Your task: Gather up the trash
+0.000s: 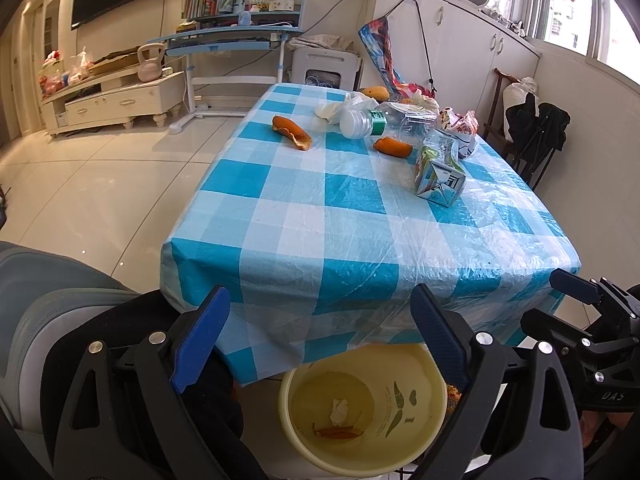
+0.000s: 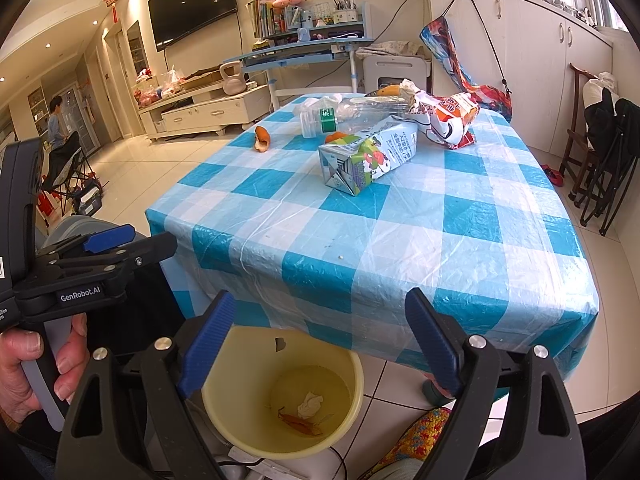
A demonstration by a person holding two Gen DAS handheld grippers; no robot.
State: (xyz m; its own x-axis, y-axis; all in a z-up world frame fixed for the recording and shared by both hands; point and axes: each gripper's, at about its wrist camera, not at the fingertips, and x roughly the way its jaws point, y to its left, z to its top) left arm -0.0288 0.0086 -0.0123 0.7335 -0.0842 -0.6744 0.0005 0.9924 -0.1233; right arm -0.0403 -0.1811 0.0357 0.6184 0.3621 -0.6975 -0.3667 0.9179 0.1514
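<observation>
While both grippers hang over the yellow bin [image 2: 256,432] with nothing between their blue pads, the step in hand looks like choosing and reaching for the next piece of trash on the checked table [image 2: 400,240]. The left gripper [image 1: 320,344] stands released and empty; the right gripper [image 2: 320,344] is likewise spread and bare. The bin sits on the floor just below the table's near edge and already holds a crumpled tissue [image 2: 310,404] and a bit of peel [image 2: 300,424]. What remains lies toward the far half of the cloth: a milk carton [image 2: 368,156] on its side nearest, a clear plastic bottle [image 2: 348,114] behind it, a crumpled wrapper [image 2: 448,120] to the right, and an orange peel [image 2: 262,140] off to the left. To do this well, I would take the carton first with the right gripper, closing across its narrow faces so it does not slip, and send the left for the lone peel, approaching low since it is thin
</observation>
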